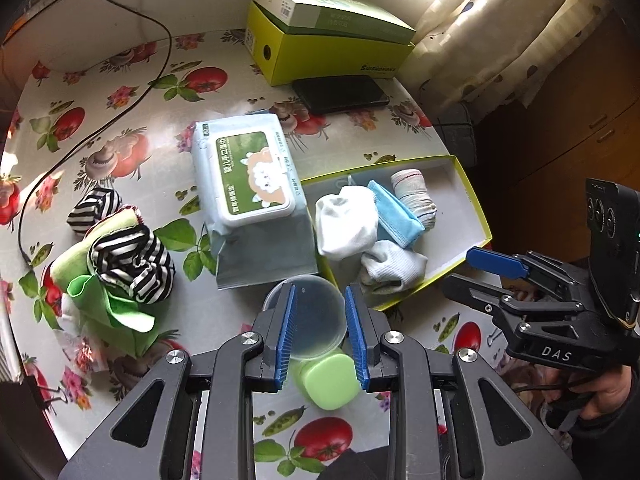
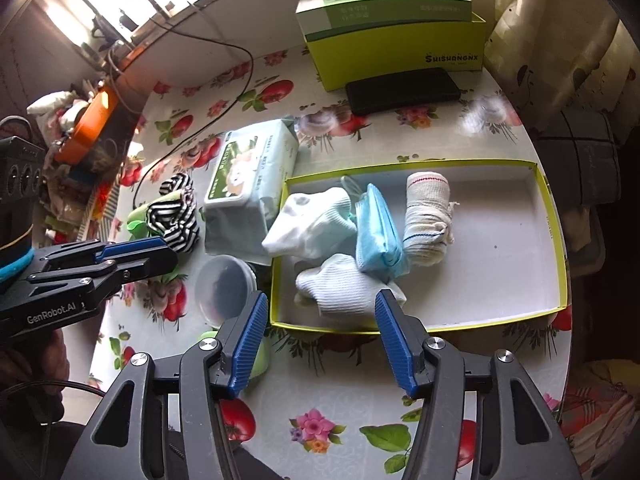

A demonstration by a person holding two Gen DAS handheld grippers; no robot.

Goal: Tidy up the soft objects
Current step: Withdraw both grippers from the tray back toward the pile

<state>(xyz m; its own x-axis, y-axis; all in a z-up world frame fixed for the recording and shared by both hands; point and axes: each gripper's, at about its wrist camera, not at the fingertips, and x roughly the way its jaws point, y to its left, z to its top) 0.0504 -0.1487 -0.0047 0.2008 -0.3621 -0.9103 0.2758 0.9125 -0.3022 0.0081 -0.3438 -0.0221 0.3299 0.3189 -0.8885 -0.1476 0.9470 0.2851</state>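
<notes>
A yellow-rimmed white tray (image 2: 554, 240) holds a white sock (image 2: 312, 220), a ribbed white sock (image 2: 344, 284), a folded blue face mask (image 2: 376, 232) and a rolled cream sock (image 2: 428, 216). Left of it lies a wipes pack (image 1: 248, 184). Further left, black-and-white striped socks (image 1: 128, 260) rest on a green cloth (image 1: 108, 312). My left gripper (image 1: 320, 320) hangs open and empty over a clear round lid (image 1: 316, 304). My right gripper (image 2: 320, 320) is open and empty above the tray's near edge, over the ribbed sock.
A green box (image 1: 332, 48) and a flat black case (image 1: 340, 94) sit at the table's back. A small green case (image 1: 328, 380) lies under my left gripper. A black cable (image 1: 100, 128) crosses the left of the flowered tablecloth. Curtains hang at the right.
</notes>
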